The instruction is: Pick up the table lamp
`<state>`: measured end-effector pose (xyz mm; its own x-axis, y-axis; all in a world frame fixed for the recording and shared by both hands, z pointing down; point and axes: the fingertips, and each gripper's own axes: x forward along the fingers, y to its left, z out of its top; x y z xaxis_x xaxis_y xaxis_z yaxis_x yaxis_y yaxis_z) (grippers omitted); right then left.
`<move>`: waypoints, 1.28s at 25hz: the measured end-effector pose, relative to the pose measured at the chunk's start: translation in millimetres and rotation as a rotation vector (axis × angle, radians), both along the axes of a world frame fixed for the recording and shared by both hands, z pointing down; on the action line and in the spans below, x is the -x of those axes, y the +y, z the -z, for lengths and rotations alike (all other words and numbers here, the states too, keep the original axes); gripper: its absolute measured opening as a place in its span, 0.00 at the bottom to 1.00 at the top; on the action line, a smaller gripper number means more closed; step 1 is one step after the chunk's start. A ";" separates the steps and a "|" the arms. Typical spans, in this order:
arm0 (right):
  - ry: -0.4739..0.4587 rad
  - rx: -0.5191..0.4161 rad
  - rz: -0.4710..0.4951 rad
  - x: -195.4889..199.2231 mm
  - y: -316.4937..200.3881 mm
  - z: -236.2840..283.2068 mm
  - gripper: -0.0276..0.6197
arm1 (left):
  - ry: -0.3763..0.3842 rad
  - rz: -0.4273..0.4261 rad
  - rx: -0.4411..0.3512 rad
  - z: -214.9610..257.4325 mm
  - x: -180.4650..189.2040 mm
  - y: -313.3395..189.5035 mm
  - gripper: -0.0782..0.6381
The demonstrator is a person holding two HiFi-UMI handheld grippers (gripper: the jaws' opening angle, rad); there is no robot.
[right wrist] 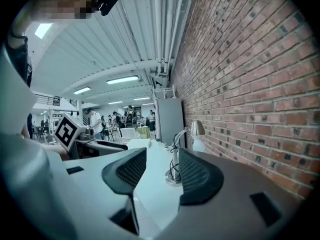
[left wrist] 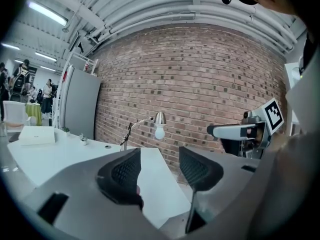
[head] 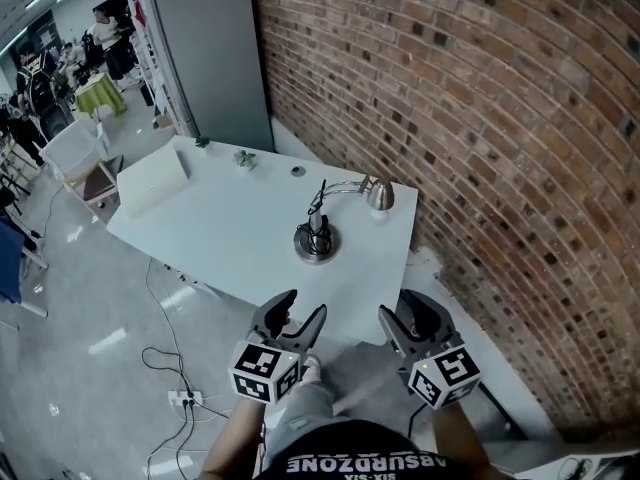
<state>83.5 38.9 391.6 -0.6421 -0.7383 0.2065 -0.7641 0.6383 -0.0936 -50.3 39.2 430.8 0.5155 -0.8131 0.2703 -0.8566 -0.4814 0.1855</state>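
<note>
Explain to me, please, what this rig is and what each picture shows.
There is no robot here: a person holds tongs in each hand. The head view comes from a camera on the person's head, looking down at the left tongs and right tongs. The other two views come from cameras riding on each pair, looking along its jaws. Both pairs are open and hold nothing. On the white table beside the brick wall stand a table lamp and a white box.

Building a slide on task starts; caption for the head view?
Left gripper and right gripper, jaws apart, poised before a white table bearing the table lamp beside a brick wall.
</note>
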 end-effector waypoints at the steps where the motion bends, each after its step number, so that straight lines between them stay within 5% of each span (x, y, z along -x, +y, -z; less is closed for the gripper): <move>1: 0.001 0.001 0.000 1.6 -2.7 0.1 0.32 | -0.003 -0.002 0.005 -1.1 2.1 -3.1 0.42; 13: 0.039 0.029 -0.049 10.3 -41.7 -7.8 0.38 | -0.014 0.000 0.034 -14.7 28.9 -46.5 0.43; 32: 0.053 0.075 -0.179 24.8 -109.8 -25.6 0.41 | -0.062 -0.119 0.113 -51.0 54.6 -117.2 0.43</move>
<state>58.7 -70.9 417.2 -0.4889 -0.8209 0.2952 -0.8697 0.4848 -0.0921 -104.8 -78.0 481.8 0.5859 -0.7101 0.3906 -0.8063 -0.5592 0.1927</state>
